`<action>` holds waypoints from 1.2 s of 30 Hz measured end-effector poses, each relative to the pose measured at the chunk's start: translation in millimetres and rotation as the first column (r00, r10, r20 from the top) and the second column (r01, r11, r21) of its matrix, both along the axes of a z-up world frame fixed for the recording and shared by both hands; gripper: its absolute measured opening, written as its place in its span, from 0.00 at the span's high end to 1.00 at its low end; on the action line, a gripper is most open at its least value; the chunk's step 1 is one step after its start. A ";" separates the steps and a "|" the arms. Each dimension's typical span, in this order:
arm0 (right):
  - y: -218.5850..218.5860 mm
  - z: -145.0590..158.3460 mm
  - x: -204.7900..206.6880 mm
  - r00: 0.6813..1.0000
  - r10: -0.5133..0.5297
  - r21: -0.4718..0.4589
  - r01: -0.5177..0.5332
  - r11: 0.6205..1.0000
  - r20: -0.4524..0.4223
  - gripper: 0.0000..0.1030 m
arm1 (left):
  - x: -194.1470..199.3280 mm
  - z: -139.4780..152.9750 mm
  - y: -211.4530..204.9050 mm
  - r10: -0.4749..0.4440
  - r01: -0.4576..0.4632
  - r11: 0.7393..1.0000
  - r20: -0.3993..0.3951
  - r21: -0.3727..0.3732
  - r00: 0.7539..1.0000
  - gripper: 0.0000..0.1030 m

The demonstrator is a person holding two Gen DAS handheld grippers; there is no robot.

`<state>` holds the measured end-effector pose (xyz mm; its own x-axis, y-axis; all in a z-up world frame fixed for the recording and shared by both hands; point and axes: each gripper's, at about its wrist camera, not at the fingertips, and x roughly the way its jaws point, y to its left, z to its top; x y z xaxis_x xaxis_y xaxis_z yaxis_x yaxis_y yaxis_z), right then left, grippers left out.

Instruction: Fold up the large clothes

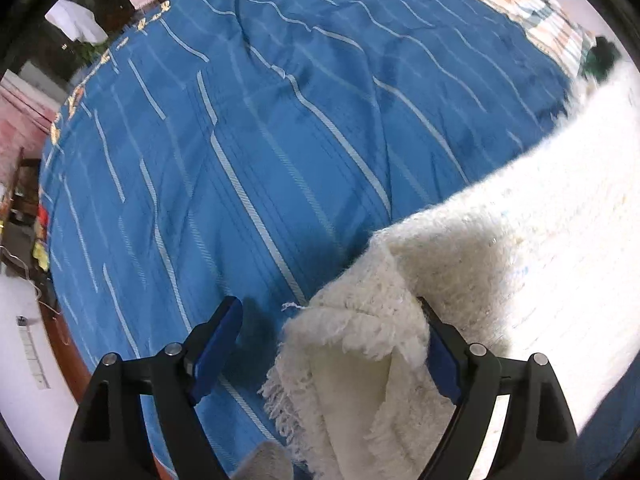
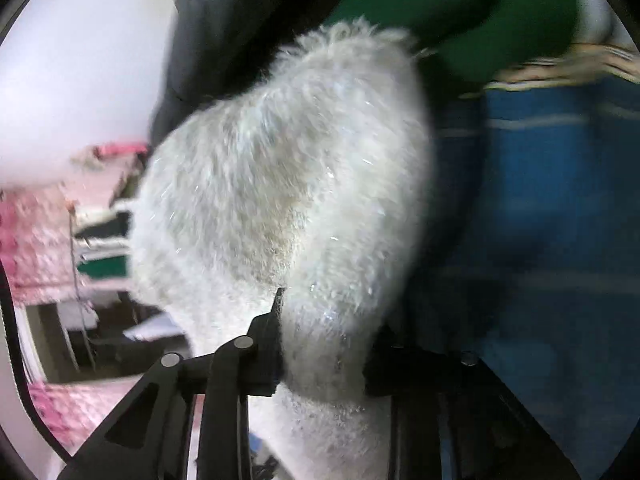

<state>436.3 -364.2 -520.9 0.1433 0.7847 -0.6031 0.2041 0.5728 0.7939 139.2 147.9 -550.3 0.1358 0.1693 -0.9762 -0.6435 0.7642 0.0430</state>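
The left gripper [image 1: 330,344] stands wide. Its left pad [image 1: 216,350] is bare over the bedspread [image 1: 260,140], with a dark shadow just beside it. Its right pad [image 1: 442,364] lies against the outer side of a fold of the white garment [image 1: 360,344]. The fold, with its fringed edge, sits in the gap between the two pads, but the jaws do not press it.

From that fold the garment runs up and to the right across the bedspread as a broad, bright, woolly band, so overexposed at its far part that no detail shows. The bedspread is blue with pale stripes and is rumpled into soft ridges. At its far right edge lies a patterned cloth [image 1: 532,12], and at its far left edge a border of yellow marks. Beyond the bed on the left are a pink wall and dim shelves.

In the right wrist view, the right gripper [image 2: 324,344] is closed on the garment [image 2: 280,184]: the shaggy white fabric is pinched between the fingers [image 2: 266,344] and bulges up in front of the lens. The picture is blurred. To the right of the garment is the blue bedspread [image 2: 560,240]; behind it is something green [image 2: 460,12], and to the left a pink wall with shelves.
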 end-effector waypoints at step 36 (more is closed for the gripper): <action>-98.2 76.6 -166.2 0.994 0.106 -0.537 -0.075 0.840 0.028 0.57 | 21.0 -3.6 -132.8 -0.340 0.341 0.938 -0.025 0.057 0.940 0.02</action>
